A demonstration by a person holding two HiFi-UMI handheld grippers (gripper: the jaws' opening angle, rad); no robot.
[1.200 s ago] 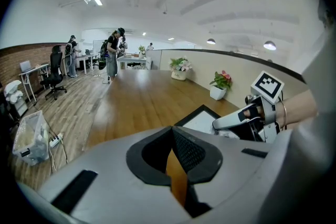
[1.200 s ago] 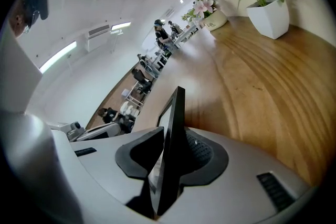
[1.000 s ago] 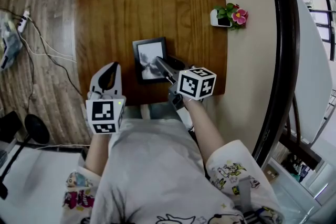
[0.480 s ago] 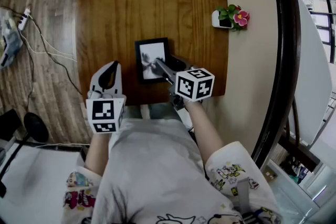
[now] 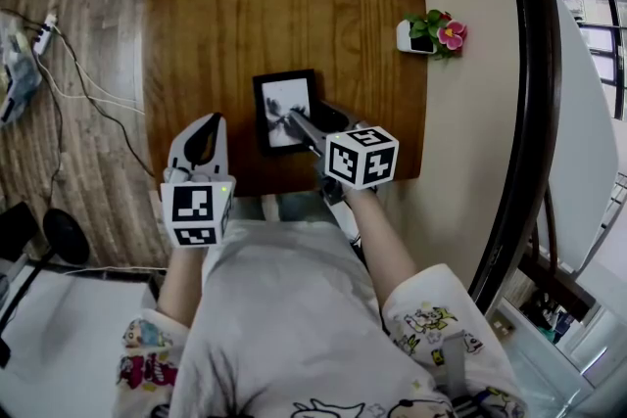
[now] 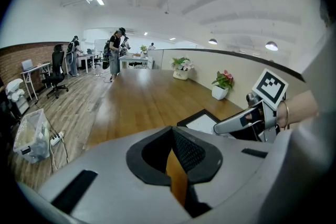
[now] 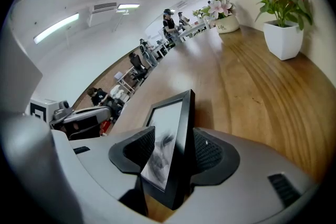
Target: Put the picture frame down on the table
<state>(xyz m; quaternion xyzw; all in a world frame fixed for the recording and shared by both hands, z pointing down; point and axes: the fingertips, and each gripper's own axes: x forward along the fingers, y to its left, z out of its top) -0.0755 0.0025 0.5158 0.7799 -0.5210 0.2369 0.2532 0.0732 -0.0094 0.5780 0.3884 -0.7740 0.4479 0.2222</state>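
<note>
The black picture frame (image 5: 282,103) with a grey print shows face up over the near edge of the wooden table (image 5: 245,5). My right gripper (image 5: 299,124) is shut on the frame's near right part. In the right gripper view the frame (image 7: 173,128) stands edge-on between the two black pads of that gripper (image 7: 173,152). I cannot tell whether the frame touches the table. My left gripper (image 5: 208,124) is shut and holds nothing, left of the frame at the table's front edge. In the left gripper view its jaws (image 6: 176,165) meet, with the frame (image 6: 202,122) and right gripper (image 6: 236,123) to the right.
A small white pot with pink flowers (image 5: 429,29) stands at the table's right edge by the beige wall, also in the right gripper view (image 7: 283,13). Cables and a power strip (image 5: 44,39) lie on the floor at left. People and desks fill the room's far end.
The frame and my right gripper have shifted slightly to the right. The left gripper has stayed put.
</note>
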